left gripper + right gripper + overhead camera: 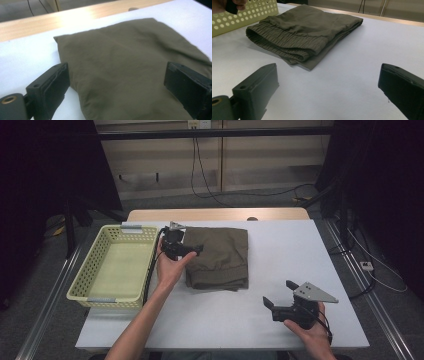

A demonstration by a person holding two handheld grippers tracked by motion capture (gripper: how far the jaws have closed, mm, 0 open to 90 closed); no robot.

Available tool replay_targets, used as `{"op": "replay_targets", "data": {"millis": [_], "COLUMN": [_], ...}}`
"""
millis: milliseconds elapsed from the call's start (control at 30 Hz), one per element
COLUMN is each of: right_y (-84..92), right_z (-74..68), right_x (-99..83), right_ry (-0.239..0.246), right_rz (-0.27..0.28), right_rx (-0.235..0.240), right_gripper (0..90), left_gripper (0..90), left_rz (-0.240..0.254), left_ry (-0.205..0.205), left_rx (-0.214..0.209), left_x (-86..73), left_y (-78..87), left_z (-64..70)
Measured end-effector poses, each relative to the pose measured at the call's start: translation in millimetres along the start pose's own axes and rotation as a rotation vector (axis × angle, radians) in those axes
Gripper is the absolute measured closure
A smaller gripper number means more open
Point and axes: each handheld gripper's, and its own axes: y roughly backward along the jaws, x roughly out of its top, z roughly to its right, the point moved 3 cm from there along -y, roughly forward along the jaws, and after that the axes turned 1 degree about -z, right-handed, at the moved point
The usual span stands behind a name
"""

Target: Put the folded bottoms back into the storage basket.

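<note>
Folded olive-green shorts (pixel 218 257) lie on the white table (pixel 280 250), just right of the pale yellow perforated basket (pixel 116 268), which stands with nothing in it that I can make out. The garment looks already folded into a neat rectangle, with its elastic waistband (pixel 287 41) at the near edge, so the folding part of the job appears finished. What seems left is the grasp and the transfer into the basket, if that is where it goes.

The left gripper (pixel 192 251) is at the shorts' left edge, between garment and basket. In the left gripper view its jaws stand spread wide, with the cloth lying between and beneath them; they do not yet pinch any fabric. Whether the lower jaw tips already touch the cloth is hard to tell from this close, blurred angle.

The right gripper (pixel 280 296) rests well apart from the shorts, near the front right of the table, held in the person's hand. Its jaws are also spread, with bare table between them, pointing towards the waistband side of the garment.

No lift has begun; the shorts sit flat and undisturbed.
</note>
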Motion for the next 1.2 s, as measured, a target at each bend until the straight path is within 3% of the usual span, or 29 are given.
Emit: {"op": "replay_targets", "data": {"millis": [167,300,367,433,500,700,867,967,1000,1033,1100,1200], "right_y": [-0.1,-1.7,-2.1,-2.2,-2.1,-2.9,-2.5,-2.3,-1.7,-1.3,-1.1,-1.1], "right_z": [-0.3,-0.8,-1.6,-1.5,-1.4,-1.6,-1.4,-1.4,-1.6,-1.8,-2.1,-2.3], "right_x": [-0.2,-1.0,-1.0,-1.1,-1.2,-2.1,-2.3,-2.4,-2.2,-2.0,-1.6,-1.4], "right_ry": [0.001,0.003,0.005,0.004,0.004,0.010,0.013,0.012,0.013,0.014,0.012,0.010], "right_rz": [-0.002,-0.016,-0.017,-0.019,-0.020,-0.031,-0.032,-0.033,-0.031,-0.028,-0.025,-0.024], "right_rx": [0.003,0.007,0.009,0.010,0.010,0.006,0.006,0.005,0.005,0.005,0.003,0.005], "right_gripper": [2.7,2.7,2.8,2.8,2.8,2.8,2.8,2.9,3.2,3.4,3.6,3.6], "left_gripper": [14.0,20.1,31.6,35.1,35.3,38.1,38.4,41.2,52.0,55.8,55.9,57.1], "left_rz": [-0.049,-0.083,-0.101,-0.103,-0.109,-0.211,-0.197,-0.199,-0.202,-0.202,-0.203,-0.207], "left_ry": [-0.003,0.043,0.041,0.069,0.108,0.099,0.150,0.136,0.125,0.126,0.142,0.134], "left_rx": [0.078,0.089,0.087,0.075,0.057,0.041,0.044,0.041,0.022,0.003,-0.023,-0.023], "left_x": [-4.5,-9.0,-11.1,-12.6,-14.4,-27.7,-29.4,-29.4,-29.3,-29.3,-29.0,-28.0], "left_y": [-12.7,-20.7,-22.1,-23.1,-25.5,-38.3,-39.0,-39.6,-39.7,-39.8,-41.0,-42.4], "left_z": [-11.8,-21.4,-24.9,-28.1,-31.0,-28.4,-28.3,-25.4,-23.9,-22.5,-20.4,-17.7]}}
